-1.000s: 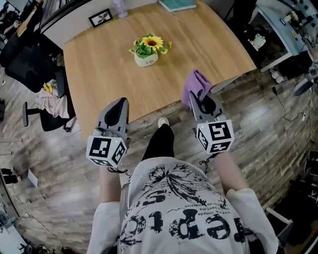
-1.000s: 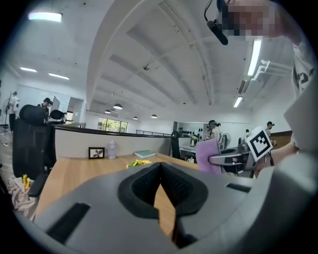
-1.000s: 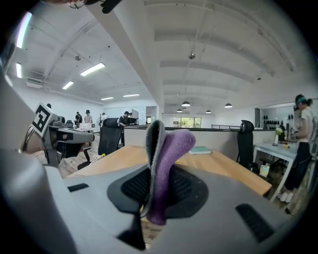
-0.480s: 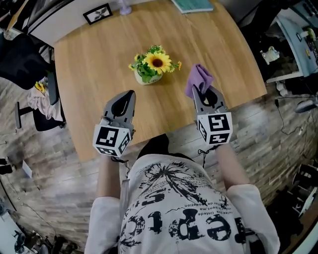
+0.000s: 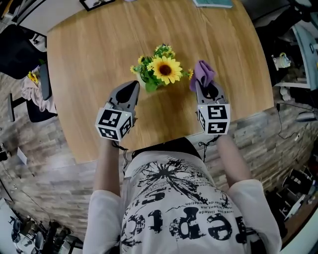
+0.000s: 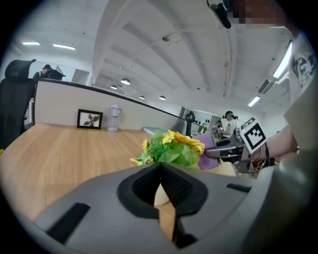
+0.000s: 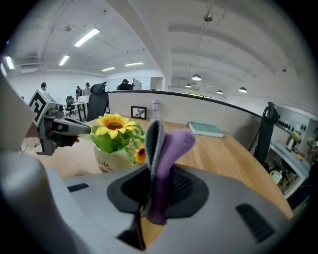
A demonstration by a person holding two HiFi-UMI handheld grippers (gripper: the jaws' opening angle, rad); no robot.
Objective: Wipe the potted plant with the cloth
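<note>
The potted plant (image 5: 161, 71), a sunflower with green leaves in a cream pot, stands on the round wooden table (image 5: 89, 59). My left gripper (image 5: 133, 89) is shut and empty, its tip just left of the pot; the plant (image 6: 169, 151) shows right beyond its jaws. My right gripper (image 5: 205, 88) is shut on a purple cloth (image 5: 202, 72), close to the plant's right side. In the right gripper view the cloth (image 7: 166, 158) stands up from the jaws with the plant (image 7: 115, 141) to its left.
A framed picture (image 5: 97, 4) and a teal book (image 5: 212, 3) lie at the table's far edge. A black chair (image 5: 22, 54) stands left of the table. The person's torso is against the near edge. Desks and cables crowd the right side.
Both grippers have moved forward over the table toward the plant, the left one to its left side and the right one with the cloth to its right side.
</note>
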